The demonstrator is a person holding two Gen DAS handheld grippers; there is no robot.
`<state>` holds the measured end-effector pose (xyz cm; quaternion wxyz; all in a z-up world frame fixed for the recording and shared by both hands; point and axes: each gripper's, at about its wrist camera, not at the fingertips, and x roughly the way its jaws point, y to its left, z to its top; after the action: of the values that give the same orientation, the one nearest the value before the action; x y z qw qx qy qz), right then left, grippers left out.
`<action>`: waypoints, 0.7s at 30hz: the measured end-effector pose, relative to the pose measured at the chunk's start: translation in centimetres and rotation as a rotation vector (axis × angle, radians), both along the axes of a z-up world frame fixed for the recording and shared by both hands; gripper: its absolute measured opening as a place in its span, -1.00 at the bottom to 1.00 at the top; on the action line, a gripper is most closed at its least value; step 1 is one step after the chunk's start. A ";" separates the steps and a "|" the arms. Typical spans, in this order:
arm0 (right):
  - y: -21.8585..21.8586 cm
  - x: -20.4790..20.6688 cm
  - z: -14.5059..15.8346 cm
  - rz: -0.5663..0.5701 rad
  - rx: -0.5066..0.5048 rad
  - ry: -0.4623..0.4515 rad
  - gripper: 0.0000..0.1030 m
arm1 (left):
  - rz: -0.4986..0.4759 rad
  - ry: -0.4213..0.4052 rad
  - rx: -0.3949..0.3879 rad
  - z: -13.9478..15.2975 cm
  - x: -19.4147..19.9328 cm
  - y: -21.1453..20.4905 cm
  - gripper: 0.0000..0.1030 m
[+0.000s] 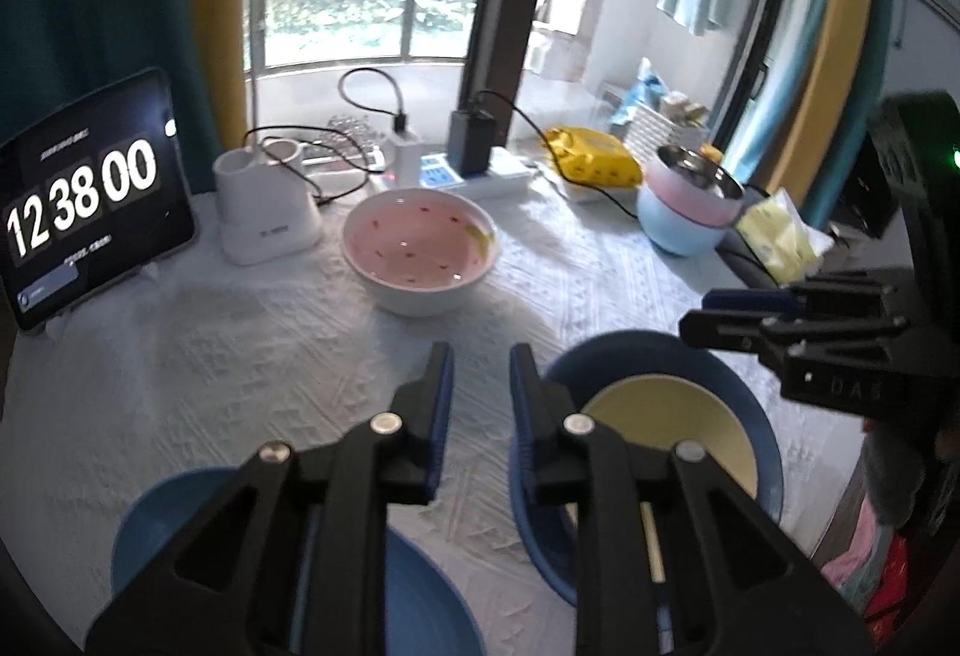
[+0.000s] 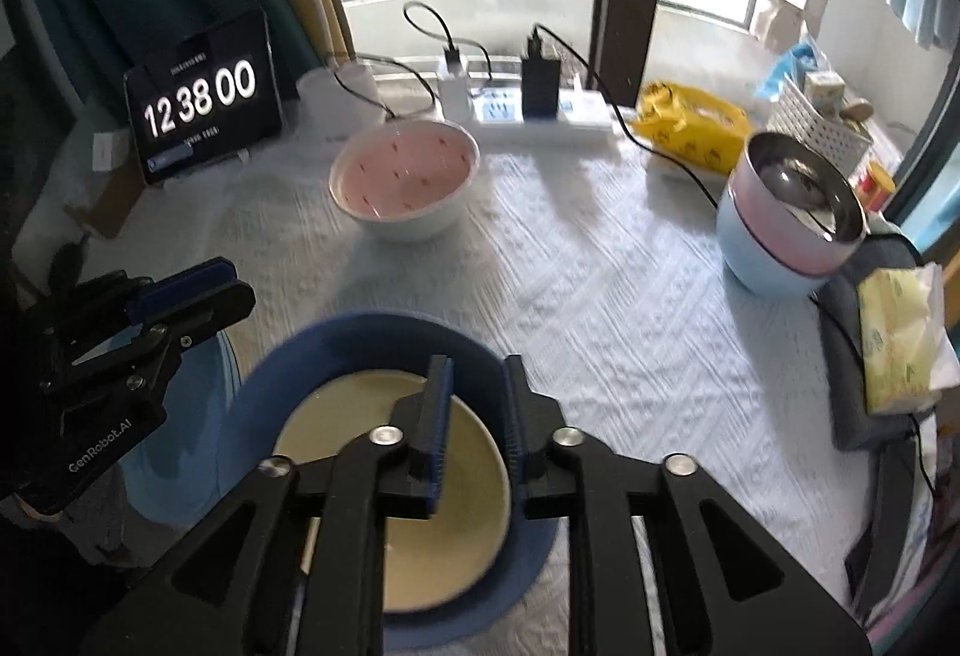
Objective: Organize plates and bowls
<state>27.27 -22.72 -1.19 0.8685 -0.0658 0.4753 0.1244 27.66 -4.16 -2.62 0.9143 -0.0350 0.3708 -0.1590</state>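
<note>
**Ana:** Blue is what sits closest: a blue plate [image 2: 336, 350] on the white quilted tablecloth [image 2: 600, 308], with a pale yellow plate [image 2: 456, 536] lying inside it.

**Ben:** And the right gripper [image 2: 477, 386]?

**Ana:** It hangs over those 2 stacked plates. Its jaws stand slightly parted, and I see the yellow plate through the gap, with nothing pinched between the blue pads.

**Ben:** What about the left gripper [image 1: 480, 374]?

**Ana:** Its jaws are slightly apart too, with only tablecloth showing between them. It hovers between the stacked pair on its right and another blue plate [image 1: 420, 608] on its left, partly hidden under its own frame.

**Ben:** Any bowls?

**Ana:** A white bowl with a pink inside [image 1: 420, 242] stands farther back, near the middle of the table, well apart from both grippers. At the right edge, a steel-lined pink bowl [image 2: 798, 200] is nested in a light blue bowl [image 2: 756, 260].

**Ben:** What else is there?

**Ana:** A tablet [image 1: 84, 200] at the back left reads 12 38 00. Chargers on a power strip [image 2: 540, 122] line the window side, near a yellow packet [image 2: 690, 122], and a tissue pack [image 2: 894, 350] lies at the right.
</note>
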 end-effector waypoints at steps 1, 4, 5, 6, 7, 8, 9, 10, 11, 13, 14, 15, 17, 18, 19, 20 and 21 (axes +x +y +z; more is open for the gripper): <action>0.1 0.2 -0.1 0.000 0.005 -0.010 -0.42 | 0.011 0.002 -0.002 0.0 0.2 0.2 -0.56; 0.3 0.9 -0.4 0.015 0.011 -0.026 -0.36 | 0.027 0.011 -0.009 -0.1 0.6 0.6 -0.33; 0.3 1.2 -0.6 0.018 0.014 -0.024 -0.35 | 0.033 0.011 -0.011 -0.1 0.7 0.7 -0.30; 0.3 1.5 -0.7 0.020 0.018 -0.023 -0.35 | 0.039 0.011 -0.011 -0.1 0.8 0.8 -0.25; 0.2 1.7 -0.8 0.020 0.021 -0.025 -0.34 | 0.044 0.009 -0.011 0.0 1.0 0.9 -0.17; 0.2 2.0 -0.8 0.019 0.024 -0.029 -0.33 | 0.049 0.008 -0.014 0.0 1.1 1.0 -0.14; 0.1 2.3 -0.8 0.018 0.029 -0.036 -0.33 | 0.055 0.009 -0.016 0.0 1.3 1.1 -0.13; 0.1 2.5 -0.7 0.017 0.035 -0.042 -0.33 | 0.059 0.009 -0.016 0.1 1.5 1.1 -0.13; 0.0 2.7 -0.7 0.021 0.044 -0.049 -0.32 | 0.063 0.007 -0.015 0.2 1.7 1.2 -0.13; 0.0 3.2 -0.5 0.030 0.062 -0.059 -0.32 | 0.070 0.002 -0.009 0.3 2.0 1.3 -0.13; 0.0 3.4 -0.4 0.035 0.071 -0.063 -0.31 | 0.072 0.000 -0.007 0.4 2.1 1.2 -0.13; 0.0 3.7 -0.4 0.041 0.079 -0.068 -0.30 | 0.076 -0.003 -0.004 0.5 2.3 1.3 -0.13; 0.1 4.0 -0.2 0.050 0.088 -0.078 -0.15 | 0.088 -0.009 0.005 0.6 2.9 1.4 -0.13; 0.2 4.3 -0.1 0.054 0.091 -0.086 -0.11 | 0.094 -0.012 0.010 0.6 3.2 1.5 -0.12; 0.3 4.5 0.0 0.057 0.092 -0.093 -0.07 | 0.101 -0.016 0.013 0.7 3.6 1.6 -0.12; 0.3 4.7 0.1 0.059 0.093 -0.100 -0.06 | 0.108 -0.018 0.013 0.7 4.0 1.7 -0.12; 0.4 4.9 0.2 0.059 0.092 -0.111 -0.06 | 0.113 -0.017 0.013 0.7 4.3 1.8 -0.12</action>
<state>32.22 -22.32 -1.00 0.8916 -0.0465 0.4180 0.1680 31.92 -2.39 -1.93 0.9252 -0.0488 0.3613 -0.1051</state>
